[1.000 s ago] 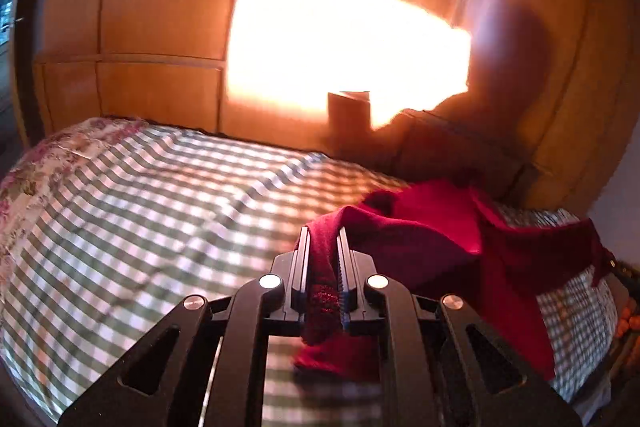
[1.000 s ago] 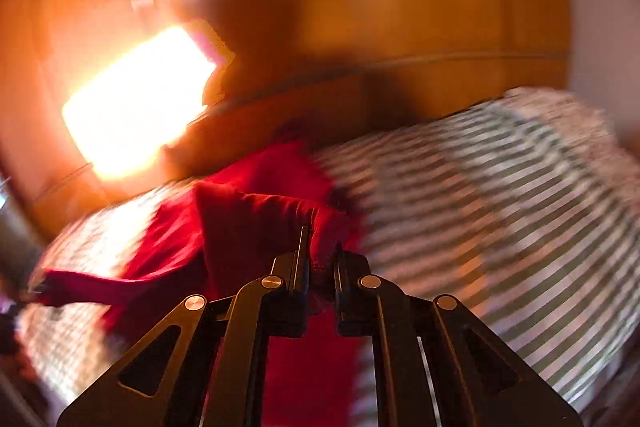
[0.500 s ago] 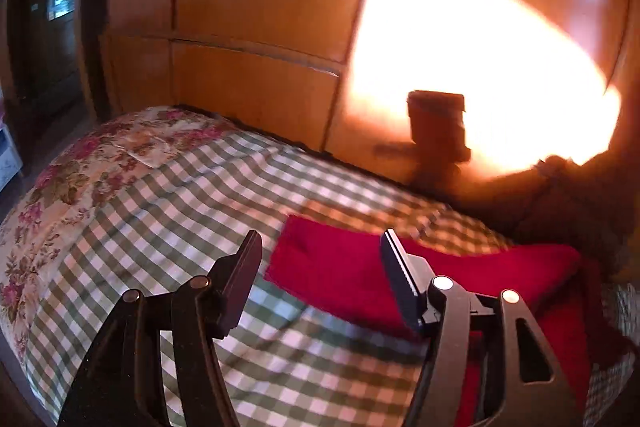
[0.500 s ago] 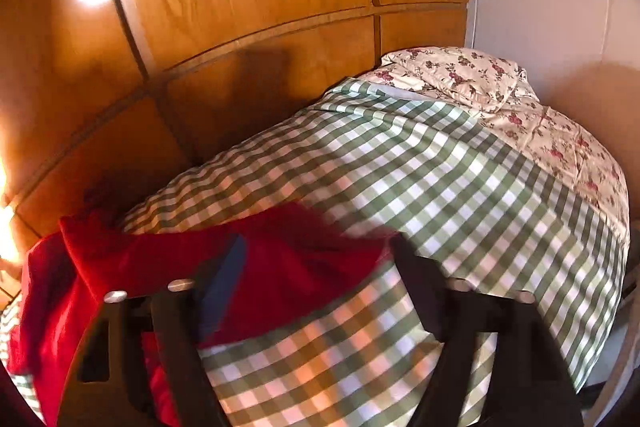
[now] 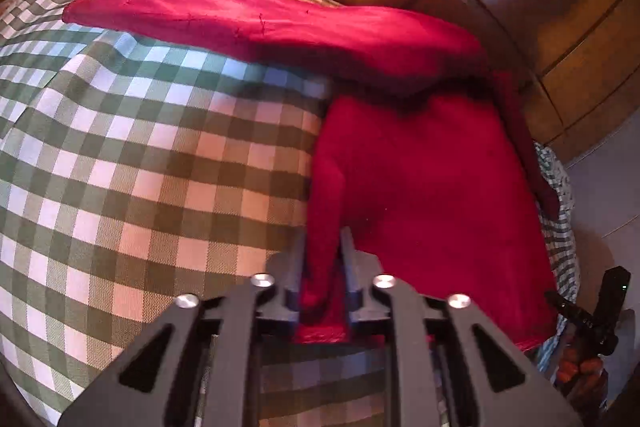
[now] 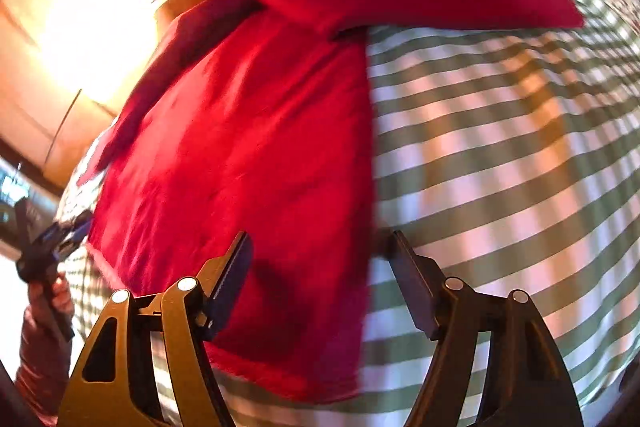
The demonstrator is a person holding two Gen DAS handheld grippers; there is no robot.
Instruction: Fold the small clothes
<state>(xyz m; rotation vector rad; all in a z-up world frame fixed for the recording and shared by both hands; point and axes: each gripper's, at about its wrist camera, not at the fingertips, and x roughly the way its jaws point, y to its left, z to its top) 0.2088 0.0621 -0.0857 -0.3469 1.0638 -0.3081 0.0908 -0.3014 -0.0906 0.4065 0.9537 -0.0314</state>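
Left gripper (image 5: 323, 259) clamped on the near left edge of the red garment (image 5: 420, 187), fabric pinched between its pads. Right gripper (image 6: 320, 259) jaws have just been closing but stand spread, straddling the garment's near right edge, not pressing it. Garment lies flat on the green checked bedspread (image 5: 140, 167), sleeves stretched along the far side.

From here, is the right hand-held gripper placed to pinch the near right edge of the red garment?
Probably yes: the right hand-held gripper is open with the red garment edge between its fingers and nothing covering it.
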